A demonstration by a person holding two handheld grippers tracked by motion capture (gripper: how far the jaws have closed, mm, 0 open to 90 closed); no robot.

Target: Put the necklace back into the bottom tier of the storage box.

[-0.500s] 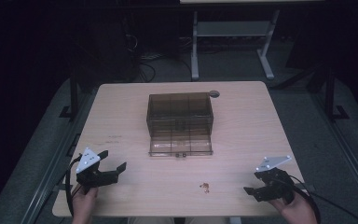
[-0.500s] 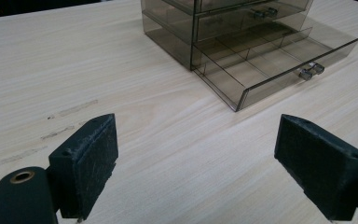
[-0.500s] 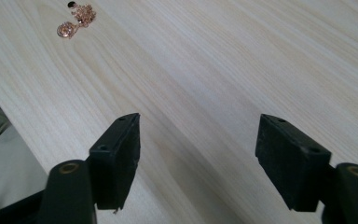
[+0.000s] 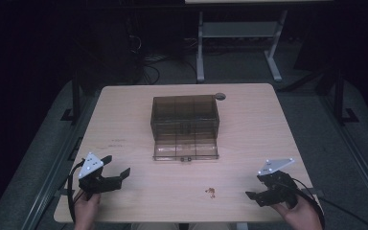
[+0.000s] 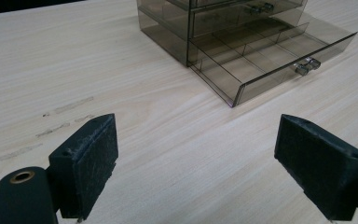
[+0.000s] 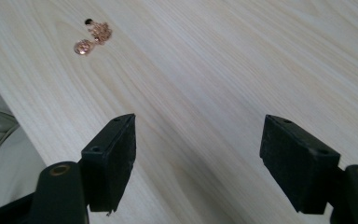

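Left tongs (image 4: 120,173) sit near the front left corner of the tabletop (image 4: 124,115), held in a hand (image 4: 85,207) that comes in from the bottom edge. The jaws stand wide apart and point toward the middle of the tabletop. Nothing is between them; in the left gripper view the two black pads (image 5: 91,163) frame bare wood.

Centre: a smoky clear drawer box (image 4: 185,115) stands upright in the middle of the tabletop. Its bottom drawer (image 4: 186,149) is pulled out toward the person and split into compartments, with two small knobs on its front wall. In the left gripper view the drawer (image 5: 270,56) lies ahead and to the right of the jaws, well apart from them. A small round dark disc (image 4: 220,96) lies just beside the box's far right corner.

Front of centre: a small rose-gold chain piece (image 4: 210,192) lies loose on the wood, nearer the front edge than the drawer, between the two tongs but closer to the right one. In the right gripper view it (image 6: 93,36) lies bunched with a round pendant, ahead and left of the jaws, not touching them.

Right tongs (image 4: 254,196) sit near the front right corner, in the right hand (image 4: 301,214). The jaws are spread fully and empty, aimed left toward the chain piece.
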